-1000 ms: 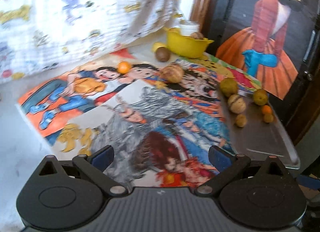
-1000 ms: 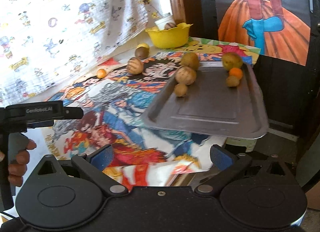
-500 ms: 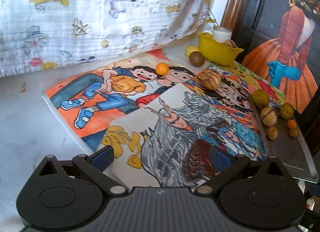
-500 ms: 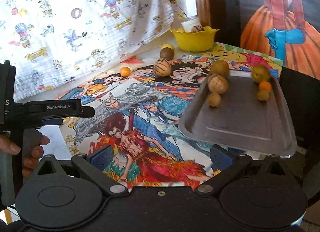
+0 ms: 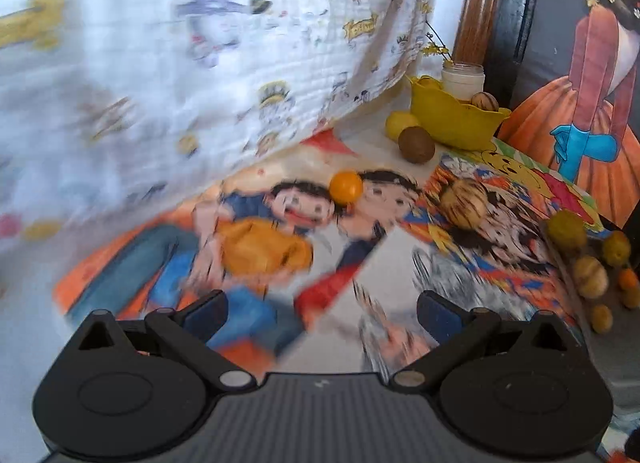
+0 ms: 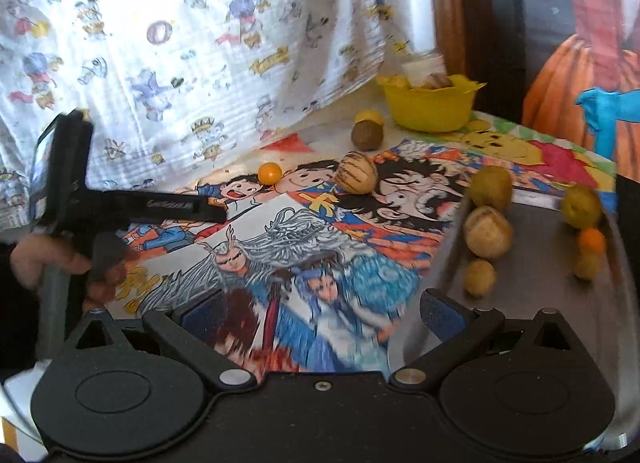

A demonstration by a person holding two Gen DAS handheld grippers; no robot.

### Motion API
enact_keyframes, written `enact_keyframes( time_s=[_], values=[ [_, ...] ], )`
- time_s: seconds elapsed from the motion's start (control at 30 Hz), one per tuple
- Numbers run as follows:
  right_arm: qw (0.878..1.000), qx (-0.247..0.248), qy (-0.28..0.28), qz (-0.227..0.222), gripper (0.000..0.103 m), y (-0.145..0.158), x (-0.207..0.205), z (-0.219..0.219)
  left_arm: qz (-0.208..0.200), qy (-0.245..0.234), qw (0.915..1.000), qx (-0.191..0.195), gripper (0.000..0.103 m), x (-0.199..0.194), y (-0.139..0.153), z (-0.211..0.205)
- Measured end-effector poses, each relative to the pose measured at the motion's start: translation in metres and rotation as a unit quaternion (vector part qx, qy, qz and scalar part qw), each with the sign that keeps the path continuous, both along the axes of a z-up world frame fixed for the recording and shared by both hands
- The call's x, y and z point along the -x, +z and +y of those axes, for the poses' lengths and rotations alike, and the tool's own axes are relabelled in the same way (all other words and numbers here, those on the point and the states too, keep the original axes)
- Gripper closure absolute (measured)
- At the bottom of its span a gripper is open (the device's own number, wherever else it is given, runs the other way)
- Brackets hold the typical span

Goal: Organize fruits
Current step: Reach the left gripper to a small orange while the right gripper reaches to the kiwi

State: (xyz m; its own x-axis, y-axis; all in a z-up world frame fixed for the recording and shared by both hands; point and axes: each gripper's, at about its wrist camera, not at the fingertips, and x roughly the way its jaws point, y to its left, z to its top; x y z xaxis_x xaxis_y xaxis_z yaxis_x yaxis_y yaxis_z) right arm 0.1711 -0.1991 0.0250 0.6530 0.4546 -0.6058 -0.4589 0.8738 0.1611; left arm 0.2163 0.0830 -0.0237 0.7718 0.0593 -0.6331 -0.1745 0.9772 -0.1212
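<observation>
Showing both tools over a table covered with cartoon posters. Left gripper: fingers spread wide apart, nothing between them; its view is blurred. Right gripper: fingers likewise wide apart and empty. The left gripper also appears in the right wrist view, held in the person's left hand, its long body lying roughly level and pointing toward the middle of the table.

Ahead of the left fingers, slightly right of centre, a small orange fruit rests on the posters. Farther right lies a striped tan fruit, its long axis running roughly across the view in the right wrist picture. Beyond these, a brown round fruit sits touching or just beside a yellow fruit, both next to a yellow bowl that holds another striped fruit. A white jar stands behind the bowl.

Ahead and right of the right fingers, a grey metal tray runs lengthwise away from the camera. At its far left edge stand three fruits in a line: greenish yellow, striped tan, small yellow. Near its far right edge stand a greenish yellow fruit, a small orange one and a small yellow one. A printed white cloth hangs behind the table.
</observation>
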Motion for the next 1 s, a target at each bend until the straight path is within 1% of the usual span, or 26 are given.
enact_keyframes(
  time_s=[0.1, 0.17, 0.33, 0.43, 0.57, 0.67, 0.8, 1.0],
  values=[
    [1.000, 0.011, 0.016, 0.012, 0.001, 0.005, -0.028, 0.008, 0.016, -0.010, 0.9997, -0.013, 0.000, -0.033, 0.000, 0.007],
    [0.999, 0.016, 0.017, 0.026, 0.001, 0.015, -0.043, 0.012, 0.038, -0.006, 0.9991, -0.019, 0.000, -0.050, 0.004, 0.010],
    [0.998, 0.029, -0.009, 0.063, 0.001, 0.049, -0.071, 0.013, 0.107, -0.004, 0.9942, -0.016, 0.000, -0.078, 0.033, 0.014],
    [0.995, 0.029, -0.025, 0.088, 0.001, 0.069, -0.082, 0.012, 0.139, -0.010, 0.9902, -0.014, 0.000, -0.089, 0.053, 0.014],
    [0.993, 0.028, -0.035, 0.109, 0.001, 0.090, -0.097, 0.017, 0.169, -0.010, 0.9855, -0.009, 0.000, -0.103, 0.075, 0.014],
    [0.992, 0.031, -0.035, 0.116, 0.001, 0.099, -0.109, 0.023, 0.187, -0.017, 0.9822, -0.005, 0.000, -0.113, 0.086, 0.013],
    [0.992, 0.055, -0.034, 0.112, 0.001, 0.106, -0.122, 0.031, 0.198, -0.032, 0.9797, -0.007, 0.000, -0.126, 0.095, 0.010],
    [0.989, 0.079, -0.038, 0.118, 0.001, 0.109, -0.139, 0.033, 0.212, -0.038, 0.9765, -0.001, 0.001, -0.138, 0.092, 0.012]
  ],
)
